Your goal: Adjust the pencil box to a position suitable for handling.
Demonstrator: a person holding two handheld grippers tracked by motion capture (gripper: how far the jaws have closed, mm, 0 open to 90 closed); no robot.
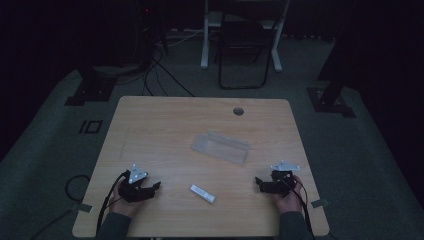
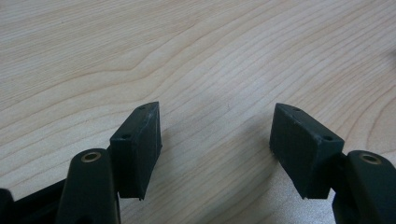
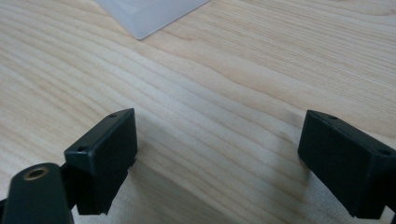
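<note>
Clear box (image 3: 152,14) cut off by top edge, perhaps frosted.

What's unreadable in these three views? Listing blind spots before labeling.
- Small white stick-like item, high view: too small and dim to identify or read any marking.
- Clear plastic tray, high view: translucent in low light; contents cannot be told. In the right gripper view it is cut off by the top edge.
- Round hole in the wooden table, high view: too dark to see inside.
- Room behind the table: too dark.
</note>
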